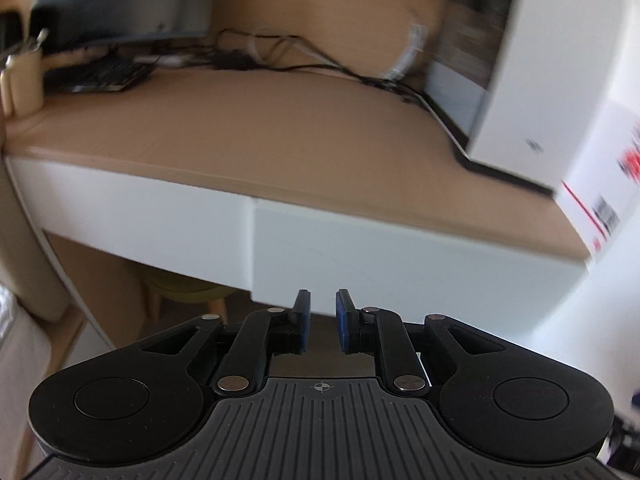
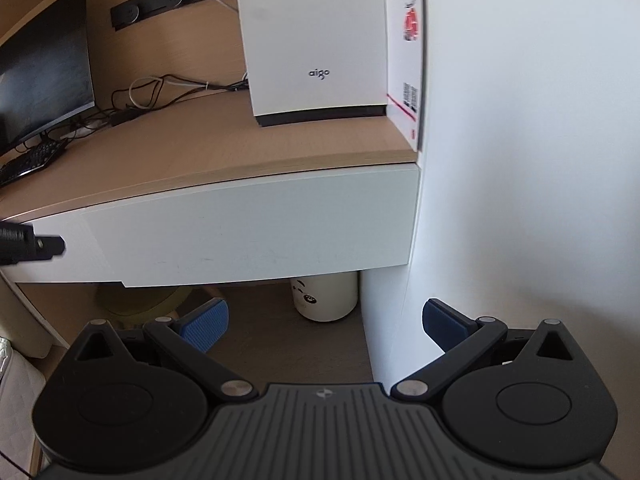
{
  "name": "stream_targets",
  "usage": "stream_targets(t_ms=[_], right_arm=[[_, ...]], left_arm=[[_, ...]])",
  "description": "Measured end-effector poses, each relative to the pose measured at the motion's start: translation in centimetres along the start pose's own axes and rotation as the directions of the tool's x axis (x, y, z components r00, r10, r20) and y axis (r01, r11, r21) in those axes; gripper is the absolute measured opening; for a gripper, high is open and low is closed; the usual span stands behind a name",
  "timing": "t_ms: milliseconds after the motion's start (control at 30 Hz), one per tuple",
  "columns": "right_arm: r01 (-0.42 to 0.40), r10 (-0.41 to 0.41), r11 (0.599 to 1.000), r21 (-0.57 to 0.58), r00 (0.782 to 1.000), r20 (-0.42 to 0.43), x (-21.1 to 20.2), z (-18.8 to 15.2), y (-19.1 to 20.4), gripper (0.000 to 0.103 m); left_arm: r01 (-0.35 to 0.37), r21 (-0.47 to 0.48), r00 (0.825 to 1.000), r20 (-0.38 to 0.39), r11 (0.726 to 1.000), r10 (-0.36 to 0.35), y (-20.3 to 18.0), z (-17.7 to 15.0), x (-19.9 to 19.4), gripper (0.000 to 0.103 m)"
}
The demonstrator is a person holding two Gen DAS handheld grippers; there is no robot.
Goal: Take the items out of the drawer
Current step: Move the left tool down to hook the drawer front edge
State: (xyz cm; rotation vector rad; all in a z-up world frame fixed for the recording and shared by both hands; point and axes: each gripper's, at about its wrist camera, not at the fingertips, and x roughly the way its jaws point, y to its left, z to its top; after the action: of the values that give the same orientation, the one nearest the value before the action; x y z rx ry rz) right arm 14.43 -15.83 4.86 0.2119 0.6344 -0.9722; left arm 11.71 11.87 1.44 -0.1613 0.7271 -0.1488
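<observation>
Under the wooden tabletop [image 2: 192,160] sits the white drawer [image 2: 248,232], its front closed. Just before it, the left hand-held gripper [image 1: 322,322] is nearly shut and empty. Lower right, the right hand-held gripper [image 2: 324,324] gapes wide, holding nothing, near the white wall [image 2: 520,200].

A home study or office corner. A light wood desk [image 2: 200,160] with white drawer fronts [image 2: 248,232] stands against a white wall [image 2: 520,160]. On it are a dark monitor [image 2: 40,72], a black keyboard [image 2: 28,162], tangled cables [image 2: 160,88] and a white computer case [image 2: 316,40]. A power strip [image 2: 160,2] is mounted above. A white bin [image 2: 326,296] sits underneath.
</observation>
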Motion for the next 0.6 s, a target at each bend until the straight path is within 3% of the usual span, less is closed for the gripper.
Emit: stream_targets(t_ms=[267,467,600], right_arm=[[0.051,-0.047,0.998,0.047,0.995,-0.085,3.8,2.4,4.5,0.103],[0.104,-0.104,0.995,-0.006,0.987,-0.120,6.3,4.1,10.2,0.103],[0.105,-0.112,0.993,-0.056,0.986,-0.125,6.6,4.7,12.9,0.103]], left_arm=[[0.134,-0.073,0.991,0.005,0.988,-0.134,7.8,5.9,4.6,0.017],[0.243,-0.164,0.964,-0.068,0.956,-0.257,11.9,8.6,9.4,0.017],[0.294,-0.178,0.945,-0.093,0.939,-0.314,12.5,9.1,11.4,0.017]])
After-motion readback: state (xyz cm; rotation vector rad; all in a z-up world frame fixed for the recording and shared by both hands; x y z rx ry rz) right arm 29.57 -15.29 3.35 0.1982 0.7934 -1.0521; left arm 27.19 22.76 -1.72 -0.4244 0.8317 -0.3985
